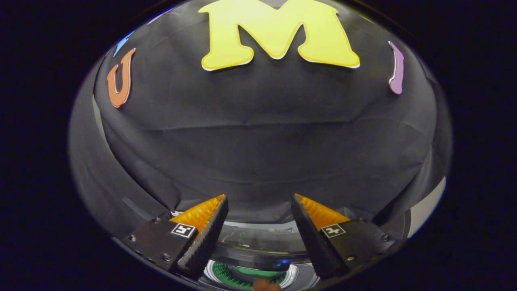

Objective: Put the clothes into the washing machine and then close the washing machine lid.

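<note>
My gripper [260, 198] is open, its two orange-and-black fingers [202, 226] spread wide with nothing between them. It points at the black cloth wall. Low between the fingers I see the top of the washing machine [258, 258], with a clear, glassy lid [258, 238] at its far side. Closer to me, the round opening of the drum [226, 275] shows green inside a white rim. A small brown piece [264, 286] lies at the near edge of the opening; I cannot tell whether it is clothing.
The black cloth wall [262, 141] stands just behind the machine and curves round both sides. A pale panel [428, 206] shows beyond the right finger.
</note>
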